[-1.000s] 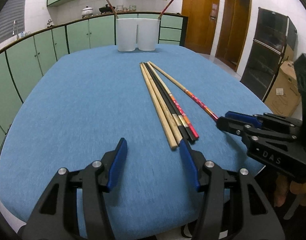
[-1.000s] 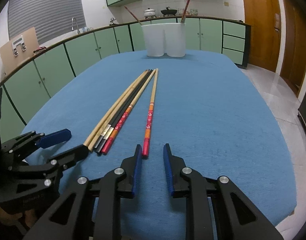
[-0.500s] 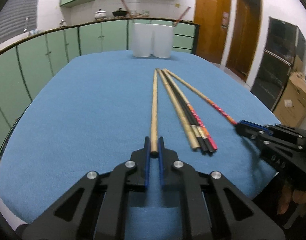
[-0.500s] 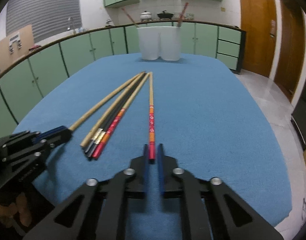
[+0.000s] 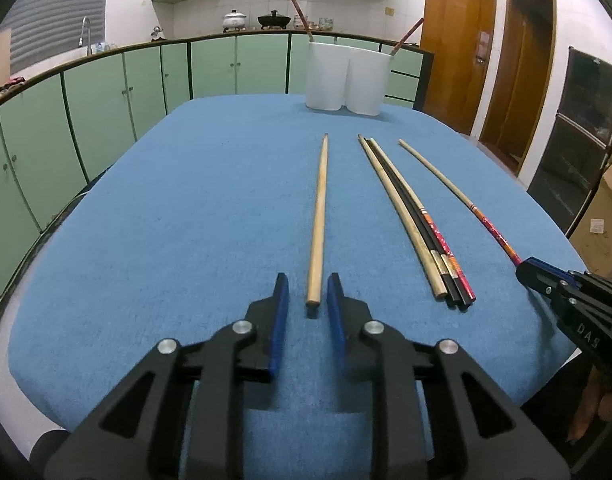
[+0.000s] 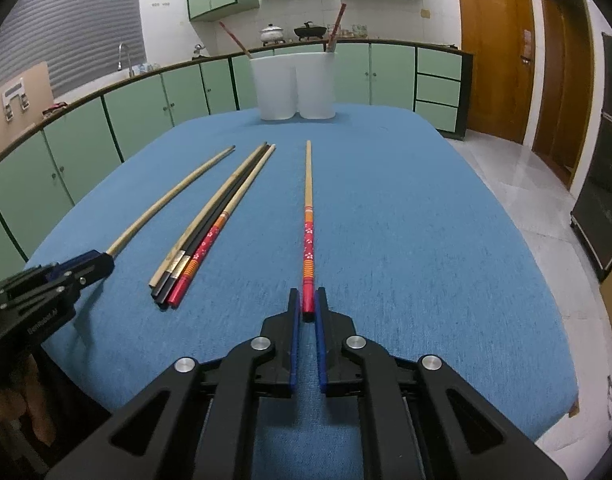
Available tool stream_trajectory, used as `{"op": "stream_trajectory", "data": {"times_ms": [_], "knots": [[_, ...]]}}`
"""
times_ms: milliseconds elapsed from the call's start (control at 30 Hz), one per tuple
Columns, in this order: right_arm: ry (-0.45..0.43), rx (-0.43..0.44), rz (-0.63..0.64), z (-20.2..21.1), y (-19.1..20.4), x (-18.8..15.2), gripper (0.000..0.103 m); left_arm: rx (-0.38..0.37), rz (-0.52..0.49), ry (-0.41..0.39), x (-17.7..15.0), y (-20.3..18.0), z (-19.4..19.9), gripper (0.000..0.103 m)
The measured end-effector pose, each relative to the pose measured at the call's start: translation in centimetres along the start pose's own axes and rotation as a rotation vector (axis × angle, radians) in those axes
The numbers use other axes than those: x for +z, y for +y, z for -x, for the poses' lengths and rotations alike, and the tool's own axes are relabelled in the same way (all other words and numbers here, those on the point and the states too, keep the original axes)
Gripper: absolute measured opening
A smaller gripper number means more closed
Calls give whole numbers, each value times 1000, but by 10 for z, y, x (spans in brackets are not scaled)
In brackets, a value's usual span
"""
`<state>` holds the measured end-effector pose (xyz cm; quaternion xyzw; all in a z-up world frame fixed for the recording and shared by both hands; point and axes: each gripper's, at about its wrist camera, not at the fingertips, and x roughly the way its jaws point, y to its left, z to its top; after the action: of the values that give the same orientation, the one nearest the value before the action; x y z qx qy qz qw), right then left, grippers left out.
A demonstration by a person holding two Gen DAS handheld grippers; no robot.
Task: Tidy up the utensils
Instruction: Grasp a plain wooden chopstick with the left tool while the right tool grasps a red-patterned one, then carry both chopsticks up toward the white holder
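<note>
A plain wooden chopstick [image 5: 320, 208] lies alone on the blue tablecloth [image 5: 186, 220]. Its near end sits between the parted fingers of my left gripper [image 5: 308, 280], whose jaws are opening and whose pads do not touch it. My right gripper [image 6: 306, 294] is shut on the near end of a red patterned chopstick [image 6: 308, 216] that lies flat. Three more chopsticks [image 6: 214, 216] lie bundled between the two. A white double holder [image 5: 346, 76] stands at the far edge with one chopstick leaning out of each cup.
Green kitchen cabinets ring the table on the left and at the back. Wooden doors, a dark cabinet and a cardboard box [image 5: 610, 220] are on the right. Bare blue cloth stretches between the chopsticks and the holder.
Both grippers closed on a chopstick and drew it sideways off the bundle, the plain one leftward and the red one rightward. The left jaws have since parted again.
</note>
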<state>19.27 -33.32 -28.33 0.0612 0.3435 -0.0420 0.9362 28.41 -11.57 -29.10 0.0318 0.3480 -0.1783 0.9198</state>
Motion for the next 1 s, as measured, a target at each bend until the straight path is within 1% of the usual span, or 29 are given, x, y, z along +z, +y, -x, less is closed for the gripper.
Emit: {"op": "stream_trajectory", "data": {"times_ms": [67,100,200,300,433,533,700,800,1000], "knots": [[4,3,5,0,0,1,7,-27,1,1,1,1,-1,17],[6,7,3,0,0,1,6,-46,5,5,2,2,-1,6],[10,17,-11,4,-2,3,6,-70,14,11,5,3,2,6],[-15,25,-24,19,-2,9,6,-80,21,3,9,4,13,6],[-59,35,-42,45,0,21,6,-95,48,-11,22,8,37,6],[-95,43,-45,66,0,33,6,-109,50,-39,34,7,58,6],[-143,48,-41,96,-1,61,6,-114,34,-112,60,8,93,6],[-162,49,-25,110,1,77,6,-113,27,-143,75,9,107,6],[-194,47,35,128,8,114,6,-113,-19,-178,101,9,124,6]]}}
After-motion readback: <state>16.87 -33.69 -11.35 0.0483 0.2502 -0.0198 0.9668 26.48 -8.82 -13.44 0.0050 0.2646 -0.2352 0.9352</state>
